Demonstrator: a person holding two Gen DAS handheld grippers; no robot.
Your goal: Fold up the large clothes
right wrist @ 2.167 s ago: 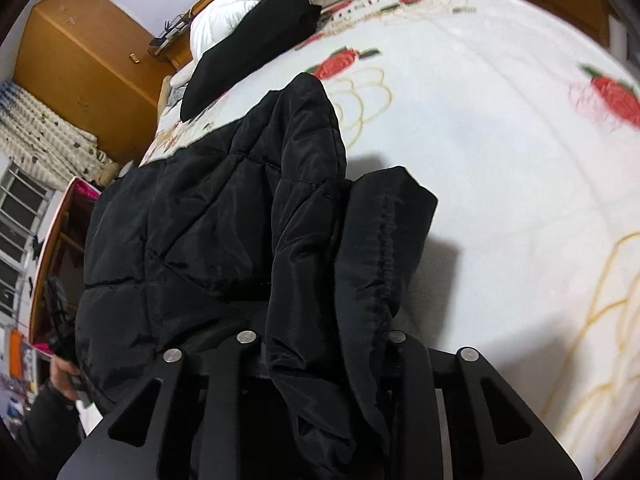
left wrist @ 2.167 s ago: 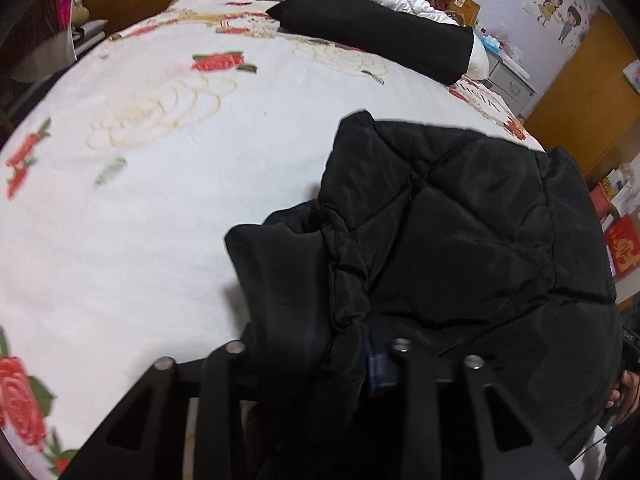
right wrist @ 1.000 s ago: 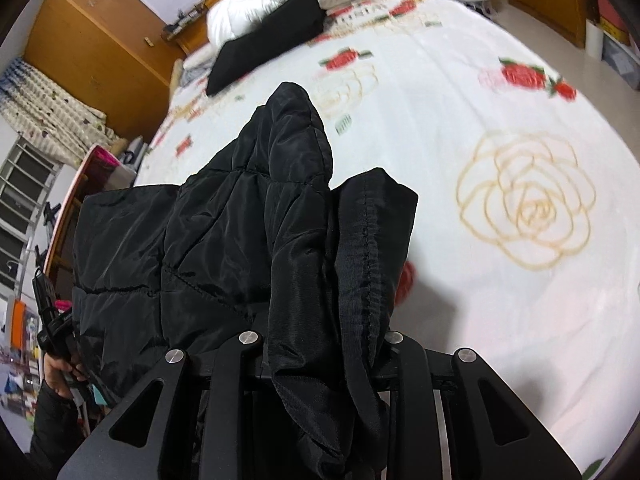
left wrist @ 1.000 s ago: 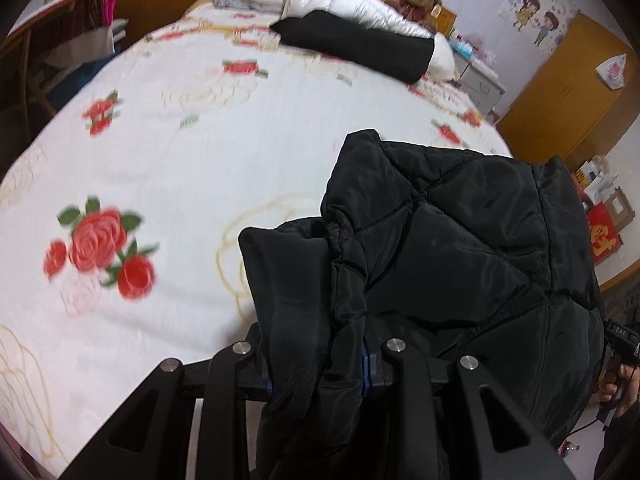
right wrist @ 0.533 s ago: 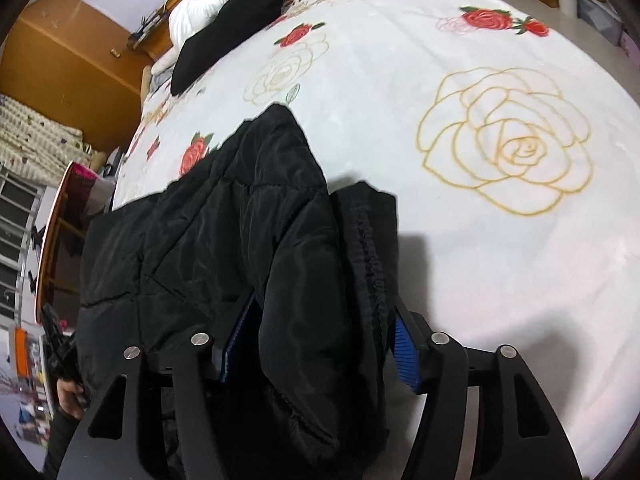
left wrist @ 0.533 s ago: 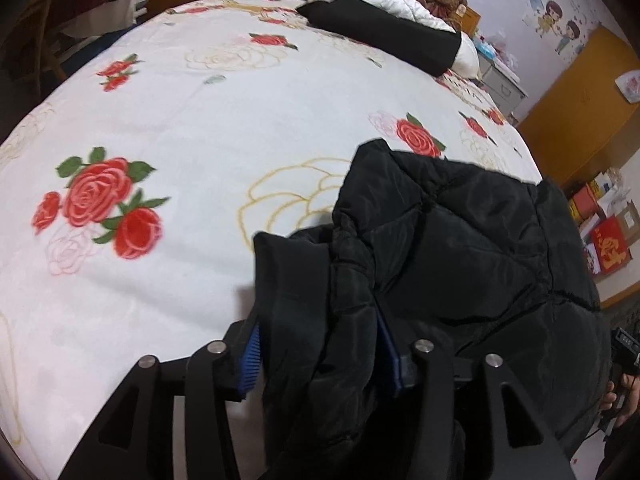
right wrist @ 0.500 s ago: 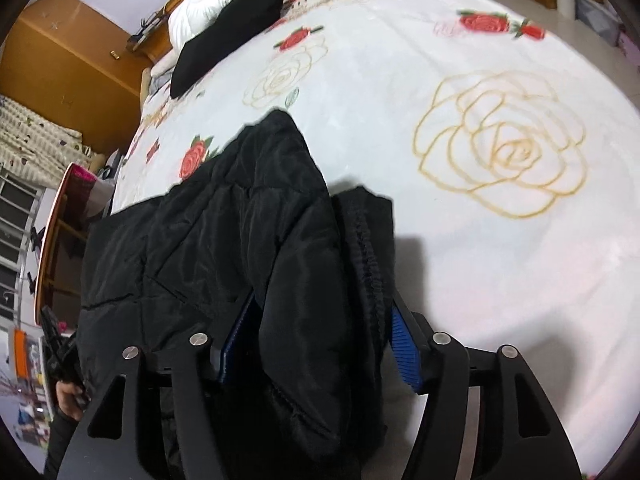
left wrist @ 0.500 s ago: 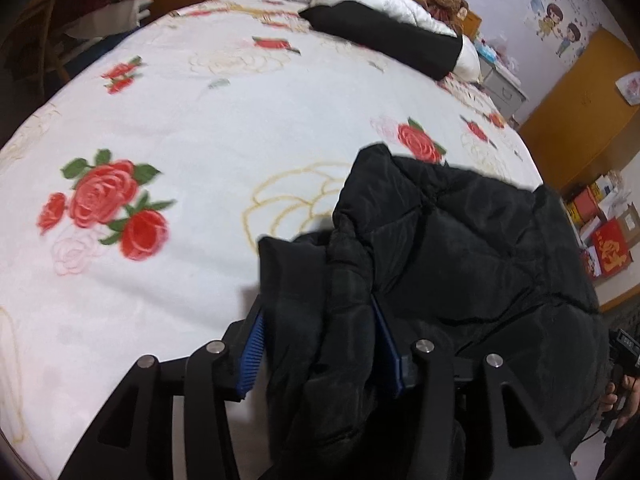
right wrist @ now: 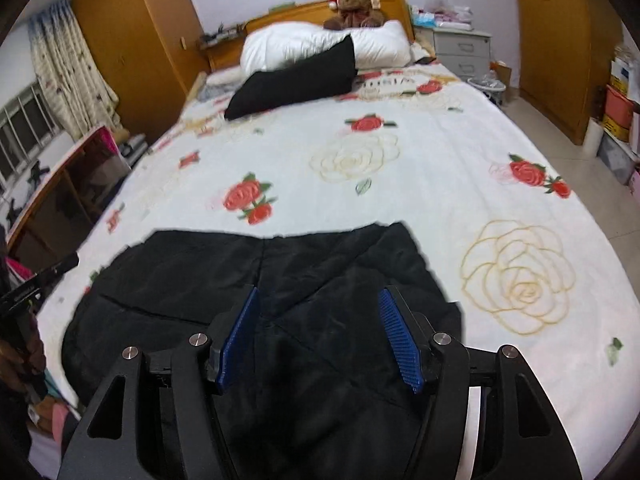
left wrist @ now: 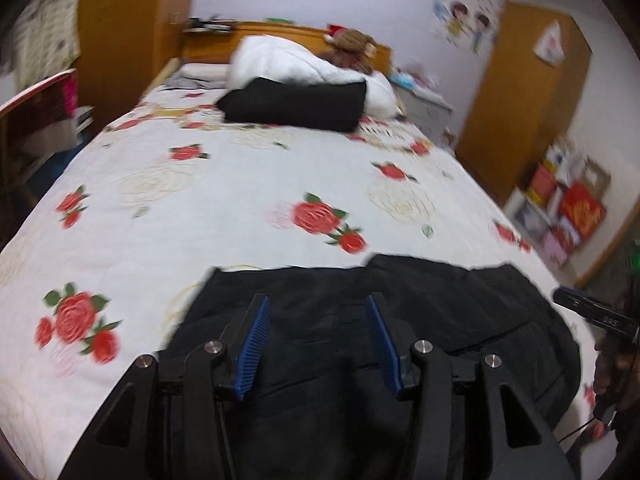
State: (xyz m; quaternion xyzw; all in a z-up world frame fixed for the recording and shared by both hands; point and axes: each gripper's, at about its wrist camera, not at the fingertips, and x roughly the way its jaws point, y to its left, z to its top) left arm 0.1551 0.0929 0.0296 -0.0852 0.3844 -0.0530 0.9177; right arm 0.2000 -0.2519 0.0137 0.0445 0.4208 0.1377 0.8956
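1. Here the black jacket [left wrist: 420, 316] [right wrist: 248, 280] is quilted and faintly glossy, its stitch lines crossing in diagonals; it lies flat and folded on the near end of the bed [left wrist: 224, 208] [right wrist: 440, 160].
2. Its long axis runs left to right across the bed, with a fairly straight far edge and a rounded bulge at the right end in the left wrist view; no collar or hem can be told apart, so which way it points cannot be told.
3. The left gripper [left wrist: 318, 340] hovers over the jacket with its two black fingers spread apart, ribbed blue pads [left wrist: 252, 350] facing each other and nothing between them.
4. The right gripper [right wrist: 318, 336] is likewise spread wide above the jacket, its blue ribbed pads [right wrist: 400, 342] holding no cloth.
5. The bedspread is soft white fabric printed with red roses and pale gold outline roses.
6. At the far end a long black bolster [left wrist: 296, 106] [right wrist: 294, 80] lies in front of a puffy white duvet [left wrist: 304, 66] [right wrist: 320, 46], and a brown teddy bear [right wrist: 354, 6] sits against the wooden headboard [right wrist: 304, 14].
7. A grey drawer unit [right wrist: 462, 50] stands at the far right, with small items on top too blurred to name.
8. Orange-brown wooden wardrobes [right wrist: 132, 44] stand on both sides of the room.
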